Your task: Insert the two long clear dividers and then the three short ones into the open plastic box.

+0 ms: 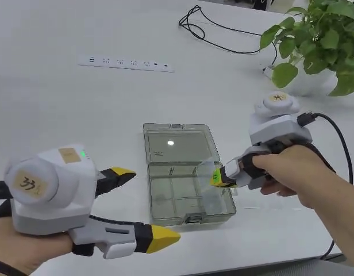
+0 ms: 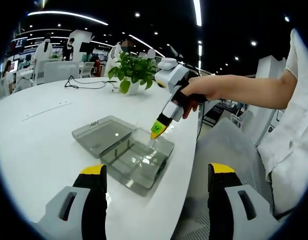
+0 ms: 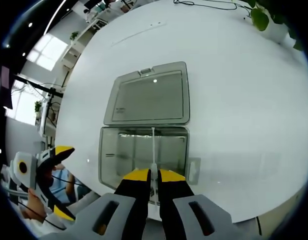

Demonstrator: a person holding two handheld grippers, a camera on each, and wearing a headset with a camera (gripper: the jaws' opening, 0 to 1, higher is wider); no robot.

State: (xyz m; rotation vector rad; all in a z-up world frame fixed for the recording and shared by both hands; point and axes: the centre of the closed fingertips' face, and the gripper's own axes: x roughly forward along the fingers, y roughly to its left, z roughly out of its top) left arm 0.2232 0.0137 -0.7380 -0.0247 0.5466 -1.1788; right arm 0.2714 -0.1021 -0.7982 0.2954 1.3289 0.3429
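White desk [image 1: 50,103]: a clear divider [image 3: 153,146] is held clamped in the right tongs [image 3: 154,174] over the open plastic box [image 1: 152,195]; left tongs [image 2: 157,169] are spread apart

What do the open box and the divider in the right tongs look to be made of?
Box: seemingly hard plastic, smoky-grey, see-through and glossy; the table shows through its lid, which carries a bright glint. Divider, pinched in the right tongs: likely thin, clear, stiff plastic; it stands straight, edge-on, and is nearly invisible.
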